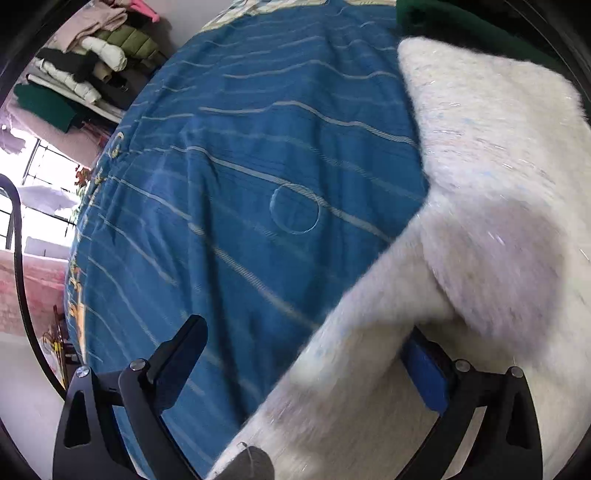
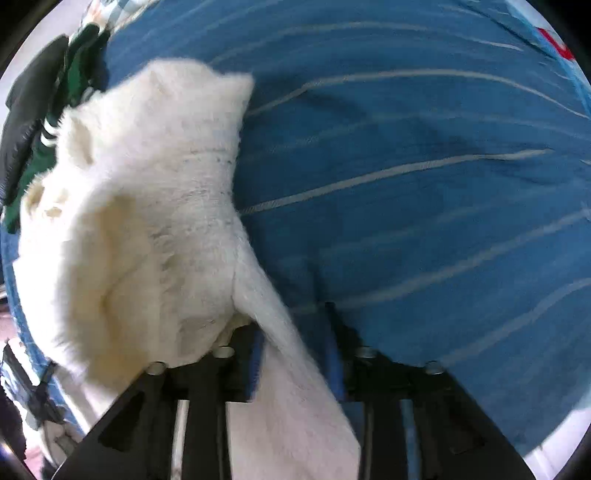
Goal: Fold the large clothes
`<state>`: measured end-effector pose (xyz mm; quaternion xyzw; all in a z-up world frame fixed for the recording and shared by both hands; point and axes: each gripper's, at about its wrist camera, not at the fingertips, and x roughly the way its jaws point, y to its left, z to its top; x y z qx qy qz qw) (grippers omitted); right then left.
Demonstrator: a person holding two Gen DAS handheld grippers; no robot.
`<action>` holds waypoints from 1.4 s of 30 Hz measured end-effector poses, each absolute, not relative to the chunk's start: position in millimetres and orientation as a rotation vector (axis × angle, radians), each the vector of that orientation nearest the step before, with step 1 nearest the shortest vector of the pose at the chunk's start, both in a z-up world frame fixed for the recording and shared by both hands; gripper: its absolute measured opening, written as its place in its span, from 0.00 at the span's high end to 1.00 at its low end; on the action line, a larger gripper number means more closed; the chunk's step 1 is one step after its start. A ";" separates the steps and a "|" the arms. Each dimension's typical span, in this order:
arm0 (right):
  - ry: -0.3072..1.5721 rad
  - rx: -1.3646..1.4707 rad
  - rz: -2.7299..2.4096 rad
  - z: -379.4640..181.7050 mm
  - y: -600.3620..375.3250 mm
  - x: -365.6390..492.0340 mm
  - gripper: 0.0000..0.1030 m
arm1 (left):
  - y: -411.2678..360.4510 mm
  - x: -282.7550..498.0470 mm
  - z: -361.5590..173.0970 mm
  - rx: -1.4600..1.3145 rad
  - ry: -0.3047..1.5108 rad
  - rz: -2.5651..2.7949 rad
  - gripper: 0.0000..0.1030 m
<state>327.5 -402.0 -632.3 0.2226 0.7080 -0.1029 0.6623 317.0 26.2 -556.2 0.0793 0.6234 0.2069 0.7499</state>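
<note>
A white fluffy sweater [image 1: 491, 206] lies bunched on a blue striped bedspread [image 1: 258, 140]. In the left wrist view it fills the right side, and one fold runs down across the gripper. My left gripper [image 1: 306, 347] stands wide open; the fold drapes against its right, blue-padded finger [image 1: 424, 373], while the left finger [image 1: 188, 343] is bare over the bedspread. In the right wrist view the sweater [image 2: 147, 221] is heaped at the left, and a strip of it passes between the blue pads of my right gripper [image 2: 295, 343], which is shut on it.
Green and black garments [image 2: 74, 85] lie beyond the sweater at the bed's far edge; the green garment [image 1: 424, 18] also shows at the top of the left wrist view. A stack of folded clothes [image 1: 99, 55] sits on shelves beyond the bed. The bedspread [image 2: 424, 192] stretches away to the right.
</note>
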 end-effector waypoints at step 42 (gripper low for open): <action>1.450 0.507 0.043 -574.2 -318.6 402.2 0.79 | -26.8 397.0 -544.3 0.192 1.248 0.401 0.00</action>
